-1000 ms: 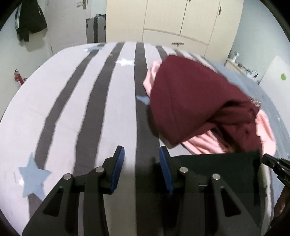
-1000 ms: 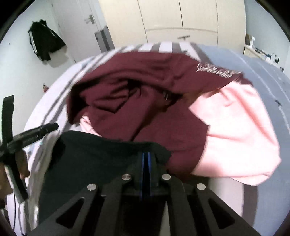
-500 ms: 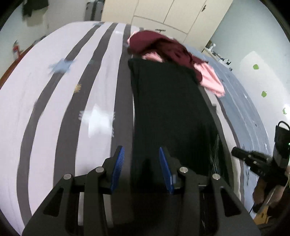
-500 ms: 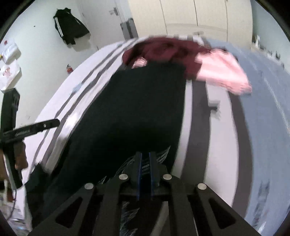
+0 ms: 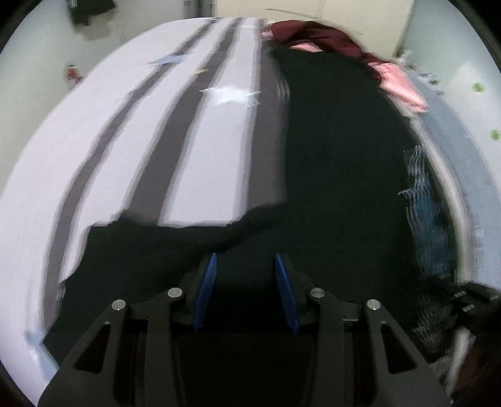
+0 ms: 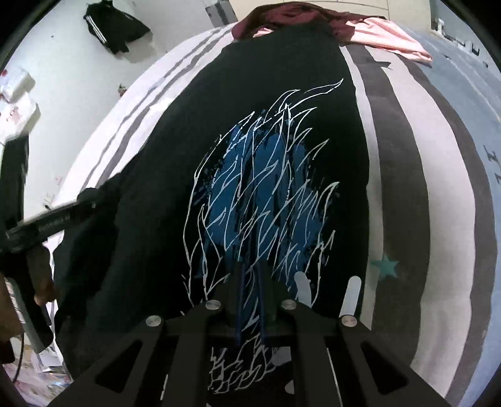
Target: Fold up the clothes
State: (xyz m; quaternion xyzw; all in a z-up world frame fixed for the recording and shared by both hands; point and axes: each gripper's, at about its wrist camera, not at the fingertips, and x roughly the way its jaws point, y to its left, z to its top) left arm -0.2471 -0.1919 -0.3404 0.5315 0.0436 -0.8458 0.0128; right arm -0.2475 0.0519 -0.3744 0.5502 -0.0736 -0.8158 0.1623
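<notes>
Nearest, the right gripper [image 6: 250, 278] has its jaws pinching the near edge of the black T-shirt [image 6: 266, 131], at the blue and white flame print. The left gripper [image 5: 245, 272] hovers over the shirt's dark sleeve, jaws spread with nothing between them. The shirt stretches away along the striped bed [image 5: 194, 150]. At its far end lie a maroon garment [image 6: 281, 15] and a pink garment [image 6: 391, 37].

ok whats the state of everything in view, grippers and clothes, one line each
left gripper: jaws apart, black fabric between and under them
right gripper: shut on the black t-shirt
black t-shirt: stretched out lengthwise on the bed, blue print facing up
maroon garment: crumpled at the far end
pink garment: crumpled beside the maroon one
bed: striped cover, under all the clothes
</notes>
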